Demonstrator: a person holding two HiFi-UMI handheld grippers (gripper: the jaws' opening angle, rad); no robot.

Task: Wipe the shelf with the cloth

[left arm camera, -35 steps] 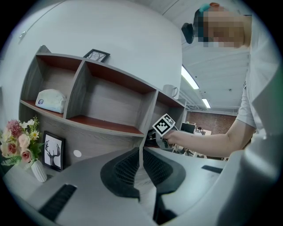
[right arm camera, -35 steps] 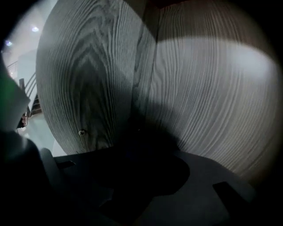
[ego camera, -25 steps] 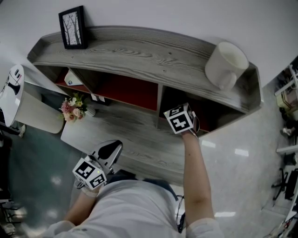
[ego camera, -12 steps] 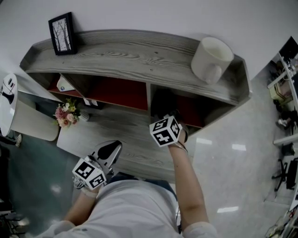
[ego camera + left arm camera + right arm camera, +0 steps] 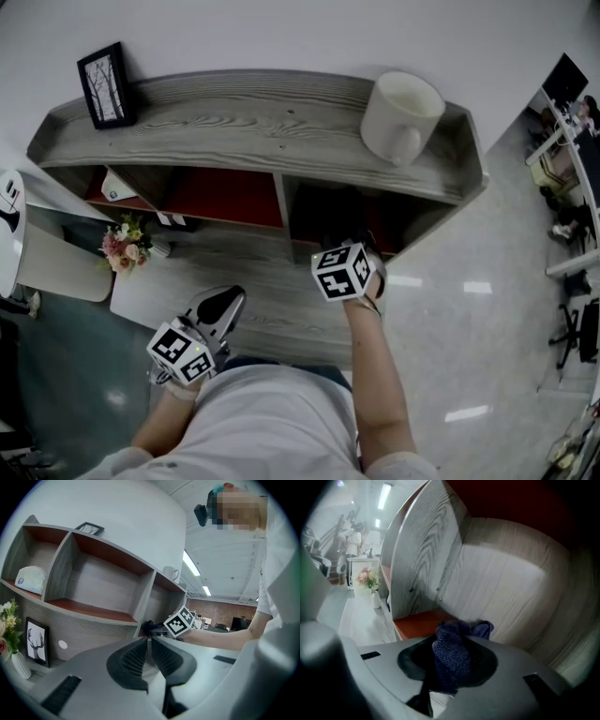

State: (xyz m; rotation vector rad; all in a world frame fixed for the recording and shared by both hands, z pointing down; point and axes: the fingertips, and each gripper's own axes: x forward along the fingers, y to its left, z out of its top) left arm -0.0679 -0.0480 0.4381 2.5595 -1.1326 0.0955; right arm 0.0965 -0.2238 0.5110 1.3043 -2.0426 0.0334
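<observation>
Now right tool (image 5: 446,654) clamped on dark-blue cloth (image 5: 459,632) inside shelf (image 5: 506,588) compartment

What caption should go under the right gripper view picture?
Right gripper clamps a dark blue cloth facing a wooden shelf compartment, jaws shut on it.
</observation>
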